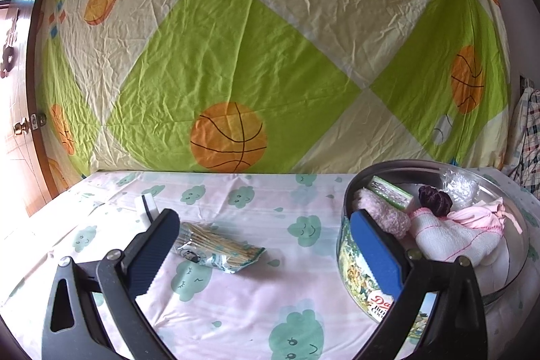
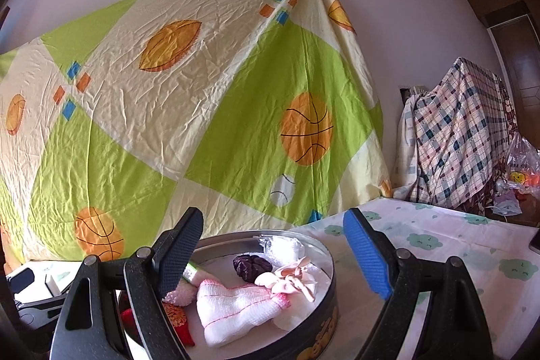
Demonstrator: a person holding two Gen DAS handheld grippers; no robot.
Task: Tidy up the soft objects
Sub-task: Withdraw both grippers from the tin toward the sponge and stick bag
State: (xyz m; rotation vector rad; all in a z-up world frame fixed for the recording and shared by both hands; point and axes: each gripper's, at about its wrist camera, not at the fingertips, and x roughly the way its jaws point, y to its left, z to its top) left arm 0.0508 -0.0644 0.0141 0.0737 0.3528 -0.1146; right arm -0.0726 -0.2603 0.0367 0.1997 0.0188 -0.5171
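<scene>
Right now both grippers are wide open and hold nothing; the left gripper (image 1: 266, 248) hangs over the table (image 1: 236, 309), and the right gripper (image 2: 273, 253) hangs over the round tin (image 2: 324, 302). Inside the tin lie the soft things, all bunched close; a white cloth (image 2: 233, 309) with thin pink lines sits at the front, a fluffy pink cloth (image 1: 383, 213) lies at the left, and a pink bow (image 2: 293, 280) rests on the right; a dark purple scrunchie (image 2: 251, 267) sits in the middle, with a clear plastic bag (image 1: 460, 184) behind it and a little green box (image 1: 391, 194) leaning on the wall of the tin. Out on the table, left of the tin and well apart from it, lies a packet of sticks (image 1: 219, 247); a white block (image 1: 146, 208) stands near it. Behind hangs a big green sheet (image 1: 243, 56) with orange balls on it.
</scene>
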